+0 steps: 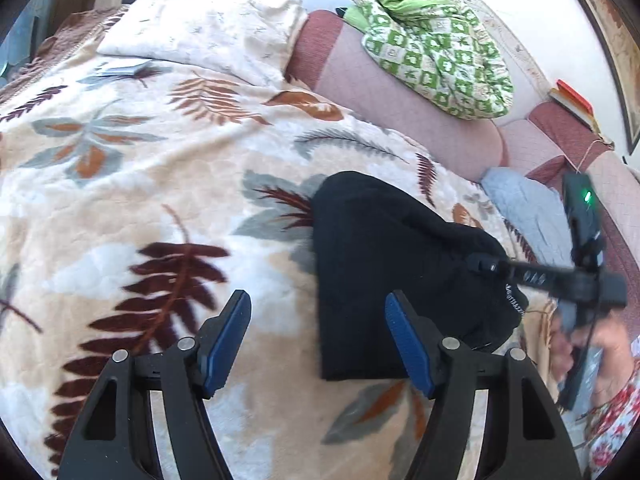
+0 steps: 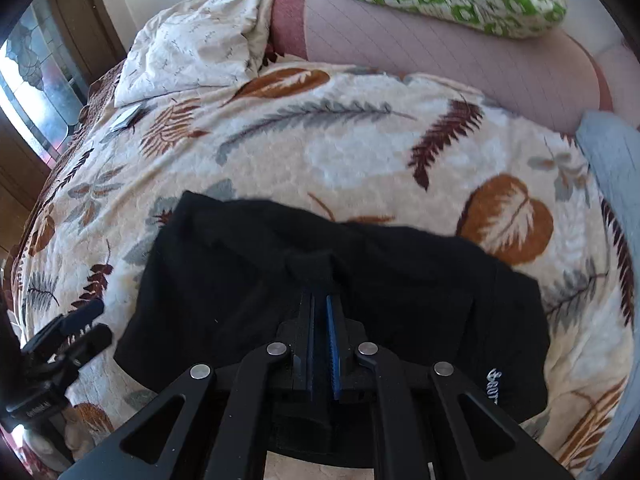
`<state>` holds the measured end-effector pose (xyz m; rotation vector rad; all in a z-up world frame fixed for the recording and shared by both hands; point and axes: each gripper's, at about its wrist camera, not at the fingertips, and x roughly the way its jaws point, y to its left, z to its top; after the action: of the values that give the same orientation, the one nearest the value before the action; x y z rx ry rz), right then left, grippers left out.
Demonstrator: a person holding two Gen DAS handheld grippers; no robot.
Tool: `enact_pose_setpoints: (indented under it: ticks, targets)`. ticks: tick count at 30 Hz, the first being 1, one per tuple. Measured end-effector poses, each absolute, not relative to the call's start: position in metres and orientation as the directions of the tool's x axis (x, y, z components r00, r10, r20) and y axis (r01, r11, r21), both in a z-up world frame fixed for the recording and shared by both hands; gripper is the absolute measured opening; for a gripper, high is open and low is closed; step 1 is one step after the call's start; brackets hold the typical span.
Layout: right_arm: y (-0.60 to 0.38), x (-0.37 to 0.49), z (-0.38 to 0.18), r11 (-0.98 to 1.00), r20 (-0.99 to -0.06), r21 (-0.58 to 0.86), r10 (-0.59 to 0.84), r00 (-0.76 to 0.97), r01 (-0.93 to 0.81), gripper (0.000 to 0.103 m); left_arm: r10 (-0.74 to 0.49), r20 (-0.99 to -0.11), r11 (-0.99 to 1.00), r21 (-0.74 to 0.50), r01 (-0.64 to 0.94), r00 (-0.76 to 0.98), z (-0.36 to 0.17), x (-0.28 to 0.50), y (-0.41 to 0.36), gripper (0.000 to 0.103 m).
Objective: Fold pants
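Both jaws over black pants [image 2: 280,280], right gripper [image 2: 322,308] pinching fabric

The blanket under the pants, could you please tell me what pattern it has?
The blanket is cream with brown, rust and grey leaf and fern prints, seen best in the right wrist view.

pants [image 1: 384,272] folded on blanket [image 1: 160,168], pillow [image 1: 208,28] behind, cushion [image 1: 432,40] on headboard [image 1: 400,92] beyond

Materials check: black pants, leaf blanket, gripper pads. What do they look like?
Black pants: soft matte knit, probably cotton or fleece; no sheen, limp folds.
Leaf blanket: plush fleece, likely synthetic; fuzzy embossed pile.
Pads on the left gripper's fingers: blue, ribbed, probably rubber or soft plastic, on matte black frames.
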<state>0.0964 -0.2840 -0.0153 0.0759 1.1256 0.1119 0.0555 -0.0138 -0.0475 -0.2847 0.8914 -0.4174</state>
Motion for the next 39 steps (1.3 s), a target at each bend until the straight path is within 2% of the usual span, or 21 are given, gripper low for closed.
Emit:
enact_pose_setpoints:
  ticks: [3, 5, 12, 19, 28, 31, 32, 34, 35, 36, 39]
  targets:
    - [-0.292, 0.089, -0.043, 0.996, -0.902, 0.084, 0.082, 0.424, -0.013, 0.007, -0.425, -0.709, 0.903, -0.374, 0.211, 0.563, -0.046, 0.053, -0.008, 0.069]
    - [-0.301, 0.086, -0.046, 0.99, -0.891, 0.143, 0.12, 0.438, 0.02, 0.007, -0.404, -0.717, 0.914, -0.348, 0.21, 0.569, -0.044, 0.051, -0.006, 0.069]
    - [-0.302, 0.054, -0.001, 0.967, -0.801, 0.252, 0.189, 0.568, 0.034, 0.008, -0.371, -0.735, 0.928, -0.309, 0.207, 0.567, -0.043, 0.046, -0.013, 0.069]
    - [-0.28, 0.036, -0.042, 0.983, -0.845, 0.185, 0.147, 0.514, 0.023, 0.008, -0.341, -0.742, 0.94, -0.253, 0.23, 0.577, -0.034, 0.037, -0.023, 0.069]
    - [-0.305, -0.011, -0.02, 0.95, -0.734, 0.309, 0.204, 0.648, 0.051, 0.009, -0.326, -0.734, 0.94, -0.187, 0.283, 0.596, -0.012, 0.034, -0.043, 0.069]
    - [-0.328, -0.039, -0.02, 0.928, -0.698, 0.36, 0.2, 0.687, 0.096, 0.012, -0.336, -0.731, 0.931, -0.164, 0.325, 0.594, -0.003, 0.033, -0.057, 0.069]
    - [-0.336, -0.048, -0.021, 0.922, -0.691, 0.369, 0.186, 0.698, 0.119, 0.016, -0.341, -0.731, 0.928, -0.159, 0.338, 0.592, -0.001, 0.032, -0.062, 0.069]
    - [-0.357, -0.067, -0.024, 0.907, -0.682, 0.379, 0.14, 0.718, 0.183, 0.035, -0.352, -0.729, 0.919, -0.152, 0.364, 0.586, 0.004, 0.034, -0.073, 0.069]
    - [-0.367, -0.076, -0.025, 0.895, -0.672, 0.392, 0.121, 0.73, 0.214, 0.055, -0.357, -0.729, 0.915, -0.148, 0.376, 0.583, 0.007, 0.035, -0.079, 0.069]
    - [-0.377, -0.084, -0.025, 0.881, -0.658, 0.41, 0.104, 0.746, 0.239, 0.069, -0.363, -0.73, 0.91, -0.145, 0.387, 0.579, 0.009, 0.036, -0.085, 0.069]
    - [-0.401, -0.097, -0.026, 0.844, -0.631, 0.456, 0.083, 0.772, 0.282, 0.071, -0.396, -0.73, 0.889, -0.153, 0.431, 0.557, 0.021, 0.045, -0.106, 0.069]
